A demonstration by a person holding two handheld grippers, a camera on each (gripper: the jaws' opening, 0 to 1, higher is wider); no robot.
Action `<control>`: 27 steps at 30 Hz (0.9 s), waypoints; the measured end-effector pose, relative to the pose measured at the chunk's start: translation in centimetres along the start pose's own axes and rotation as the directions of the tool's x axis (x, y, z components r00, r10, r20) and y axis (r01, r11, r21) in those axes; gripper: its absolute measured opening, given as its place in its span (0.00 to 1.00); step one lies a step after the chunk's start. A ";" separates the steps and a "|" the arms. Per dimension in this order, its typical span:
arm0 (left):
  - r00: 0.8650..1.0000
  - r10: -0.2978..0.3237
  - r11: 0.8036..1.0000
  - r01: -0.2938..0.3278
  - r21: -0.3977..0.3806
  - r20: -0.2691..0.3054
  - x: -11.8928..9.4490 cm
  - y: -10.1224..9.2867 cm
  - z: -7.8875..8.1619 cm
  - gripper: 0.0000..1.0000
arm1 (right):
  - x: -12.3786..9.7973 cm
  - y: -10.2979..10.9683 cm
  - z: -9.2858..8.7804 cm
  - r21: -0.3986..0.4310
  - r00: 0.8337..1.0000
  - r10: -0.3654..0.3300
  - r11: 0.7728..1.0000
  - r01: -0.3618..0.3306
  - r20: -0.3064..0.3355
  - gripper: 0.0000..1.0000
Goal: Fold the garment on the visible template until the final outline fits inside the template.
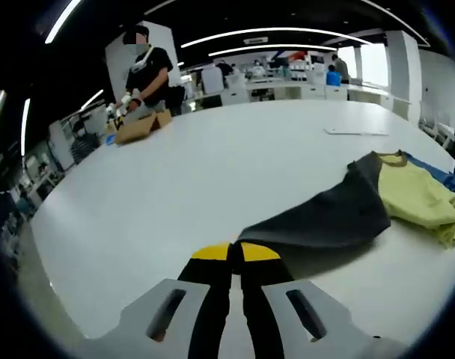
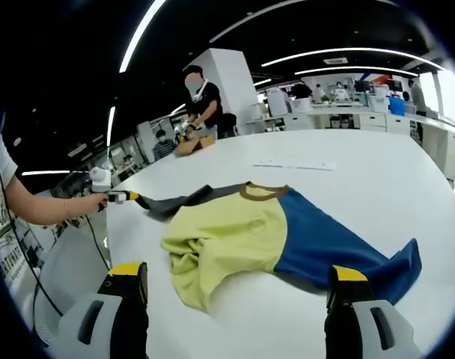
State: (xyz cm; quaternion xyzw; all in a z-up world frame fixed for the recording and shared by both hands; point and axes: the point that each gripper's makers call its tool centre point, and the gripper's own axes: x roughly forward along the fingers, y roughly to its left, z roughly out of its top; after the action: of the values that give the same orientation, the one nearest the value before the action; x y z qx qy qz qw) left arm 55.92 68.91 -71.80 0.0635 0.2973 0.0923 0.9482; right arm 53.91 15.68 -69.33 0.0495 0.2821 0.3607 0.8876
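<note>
A T-shirt lies crumpled on the white table, with a yellow-green front, a blue side and a dark grey sleeve. My left gripper is shut, and the dark grey cloth runs right up to its yellow tips. In the right gripper view the left gripper, held by a hand, pulls that sleeve out to the left. My right gripper stands wide open just short of the shirt's near edge, with nothing between its jaws. A flat pale sheet lies farther back on the table.
At the table's far side a person in a black shirt works over a cardboard box. The table's left edge curves close by. Desks and other people stand in the background.
</note>
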 end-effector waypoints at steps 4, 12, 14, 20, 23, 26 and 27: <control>0.999 0.027 1.000 -0.027 -0.005 -0.036 0.2 1.0 -1.2 0.01 | 0.0 -0.1 0.1 0.004 1.000 -0.004 1.000 0.004 0.003 0.99; 0.990 0.089 0.994 -0.094 -0.046 -0.107 0.4 3.2 -3.8 0.01 | -0.1 -0.3 -0.1 0.008 1.000 -0.014 1.000 0.014 -0.001 0.99; 0.991 0.084 0.994 -0.090 -0.054 -0.105 0.3 3.0 -3.9 0.01 | 0.0 -0.4 -0.3 0.013 1.000 -0.018 1.000 0.018 -0.003 0.99; 0.987 0.115 0.991 -0.121 -0.050 -0.115 0.2 3.4 -4.0 0.08 | -0.1 -0.7 -0.5 0.026 1.000 -0.029 0.999 0.029 -0.005 0.99; 0.990 0.106 0.993 -0.110 -0.046 -0.088 0.0 3.2 -3.1 0.20 | -0.1 -0.8 -0.5 0.027 0.999 -0.033 0.999 0.033 -0.006 0.99; 0.996 0.074 0.995 -0.077 -0.060 -0.047 -0.1 2.4 -2.0 0.29 | -0.3 -1.2 -0.4 0.030 0.999 -0.045 0.999 0.045 -0.002 0.99; 0.997 0.062 0.996 -0.065 -0.063 -0.043 -0.1 2.1 -1.7 0.32 | -0.4 -1.5 -0.3 0.031 0.999 -0.054 0.998 0.054 0.005 0.99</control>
State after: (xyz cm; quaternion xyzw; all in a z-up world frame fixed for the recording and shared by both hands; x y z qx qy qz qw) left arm 54.60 71.02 -72.83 0.0404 0.3111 0.1333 0.9401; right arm 54.42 14.25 -69.82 0.0565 0.2861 0.3320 0.8971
